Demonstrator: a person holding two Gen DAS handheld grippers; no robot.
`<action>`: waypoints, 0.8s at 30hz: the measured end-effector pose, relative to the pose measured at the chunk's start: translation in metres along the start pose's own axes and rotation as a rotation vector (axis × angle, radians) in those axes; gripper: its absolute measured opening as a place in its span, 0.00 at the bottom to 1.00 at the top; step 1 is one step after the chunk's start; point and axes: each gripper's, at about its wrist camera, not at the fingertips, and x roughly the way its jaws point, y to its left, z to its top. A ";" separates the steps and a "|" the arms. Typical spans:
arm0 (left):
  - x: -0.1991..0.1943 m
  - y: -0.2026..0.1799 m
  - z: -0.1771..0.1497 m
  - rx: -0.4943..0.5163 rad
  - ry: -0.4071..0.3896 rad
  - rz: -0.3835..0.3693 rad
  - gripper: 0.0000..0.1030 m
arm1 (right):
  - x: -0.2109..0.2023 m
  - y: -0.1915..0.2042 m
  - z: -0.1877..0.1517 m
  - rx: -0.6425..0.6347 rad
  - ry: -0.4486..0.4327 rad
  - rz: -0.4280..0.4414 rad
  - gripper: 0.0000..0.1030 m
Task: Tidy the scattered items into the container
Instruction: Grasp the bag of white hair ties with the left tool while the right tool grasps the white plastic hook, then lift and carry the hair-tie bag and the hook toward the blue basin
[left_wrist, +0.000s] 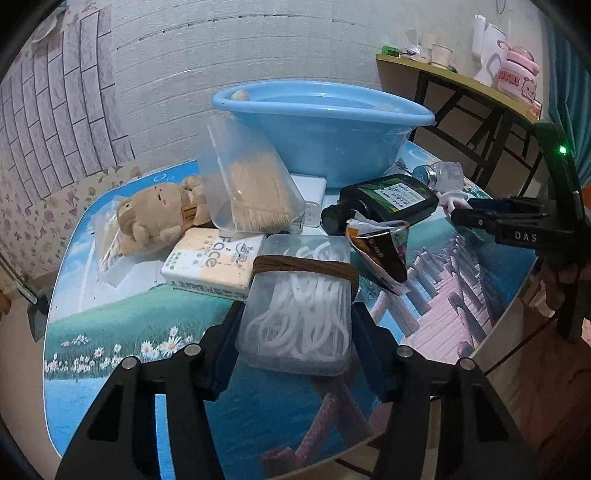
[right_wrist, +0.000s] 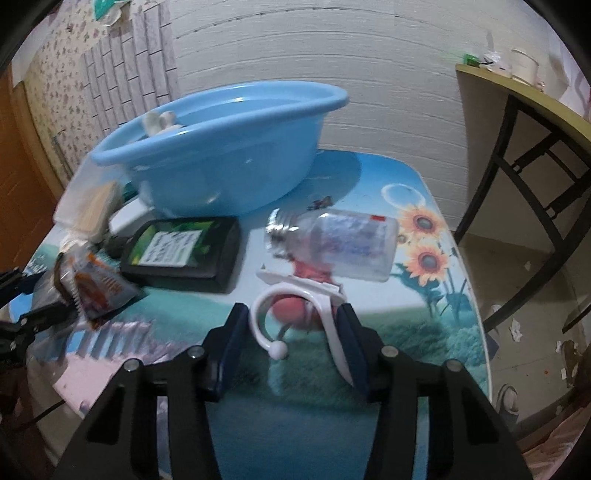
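A clear box of white floss picks (left_wrist: 295, 306) with a brown band around it lies on the picture-printed table (left_wrist: 110, 332). My left gripper (left_wrist: 297, 312) is shut on this box, a pad pressed to each long side. In the blurred right wrist view my right gripper (right_wrist: 291, 310) is shut on a white plastic hook (right_wrist: 295, 291) with a pink part behind it. The blue basin (left_wrist: 321, 110) (right_wrist: 221, 147) stands at the back of the table with small pale items inside. From the left wrist view, my right gripper's (left_wrist: 480, 218) body shows at the right edge.
Scattered before the basin are a plush bear (left_wrist: 155, 218), a tissue pack (left_wrist: 210, 262), a clear toothpick box (left_wrist: 251, 192), a black bottle (left_wrist: 388, 199) (right_wrist: 181, 251), a snack packet (left_wrist: 384, 251) (right_wrist: 96, 291) and a clear bottle (right_wrist: 332, 243). A side table (right_wrist: 517, 96) stands right.
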 end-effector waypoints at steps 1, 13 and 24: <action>-0.001 0.001 -0.002 -0.003 0.005 -0.001 0.55 | -0.002 0.002 -0.002 -0.006 0.001 0.009 0.47; -0.014 0.006 -0.020 -0.028 0.054 0.005 0.55 | -0.027 0.031 -0.023 -0.069 -0.005 0.081 0.47; -0.011 0.004 -0.011 -0.034 0.028 -0.004 0.64 | -0.023 0.035 -0.024 -0.074 0.006 0.084 0.47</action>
